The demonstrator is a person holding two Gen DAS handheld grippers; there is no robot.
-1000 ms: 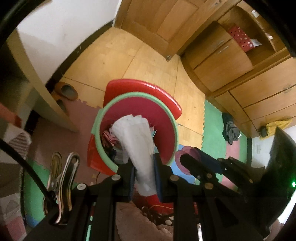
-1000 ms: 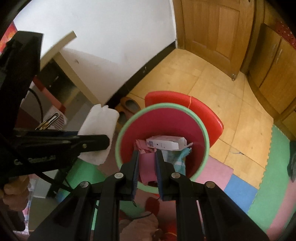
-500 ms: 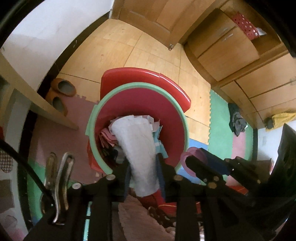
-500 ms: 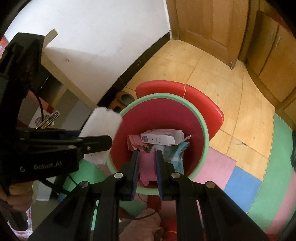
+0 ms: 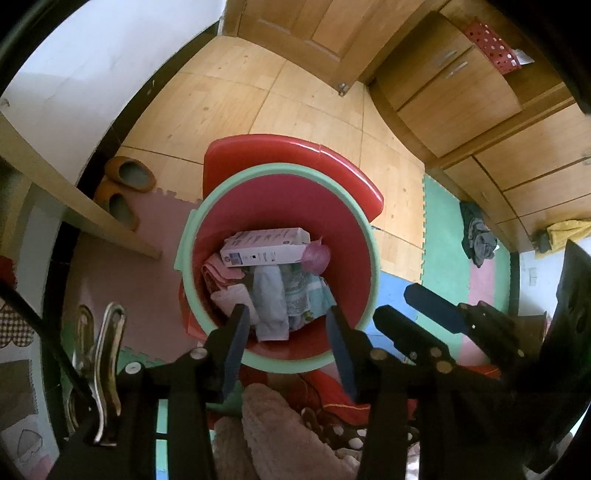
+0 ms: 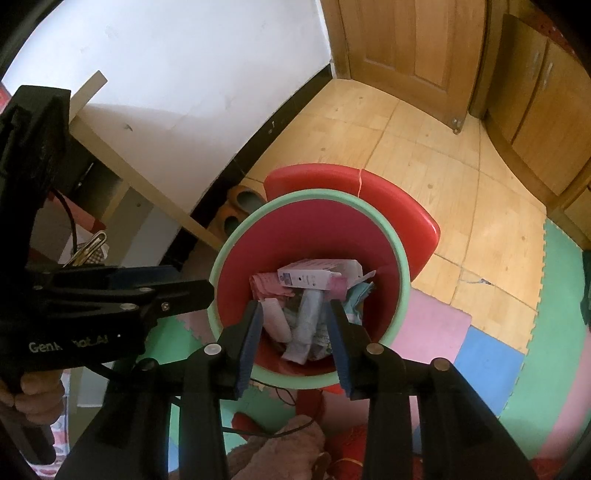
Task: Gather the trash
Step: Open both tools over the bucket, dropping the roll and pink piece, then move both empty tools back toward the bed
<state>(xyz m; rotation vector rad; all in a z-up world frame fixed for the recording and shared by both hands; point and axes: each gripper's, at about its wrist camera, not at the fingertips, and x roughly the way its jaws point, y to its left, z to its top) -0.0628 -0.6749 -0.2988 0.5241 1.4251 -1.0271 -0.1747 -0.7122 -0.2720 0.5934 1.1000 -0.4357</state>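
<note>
1. At the bottom of the left wrist view, the left gripper [image 5: 286, 332] points down over the bin; its jaws have just been opening and now stand apart with nothing between them. The same gripper shows at the left of the right wrist view, with a person's hand [image 6: 33, 398] on its handle in the lower left corner.
2. The right gripper [image 6: 295, 325] sits at the bottom centre of its own view; its jaws have just been opening too, and nothing is gripped — only the trash far below shows through the gap.
3. A brownish fluffy cloth [image 5: 280, 435] lies at the bottom edge, nearest the camera.
4. Just past the fingertips stands the red bin [image 5: 343, 236] with a pale green rim, in the middle of both views.
5. Inside it lies the trash: a white tissue [image 5: 271, 306], a pale blue wrapper [image 5: 314, 291], pink paper [image 5: 221, 269], a white box [image 5: 266, 247] lying flat across the pile, and a small pink round piece [image 5: 317, 256] touching the box's right end.
6. Behind the bin, touching its far side, is a red lid [image 5: 295, 155].
7. Left of the bin, a pair of brown slippers [image 5: 125, 188] lies by the wall under a shelf edge.
8. Farthest, at the top — a wooden door [image 5: 295, 33] and cabinets [image 5: 461, 96].
</note>
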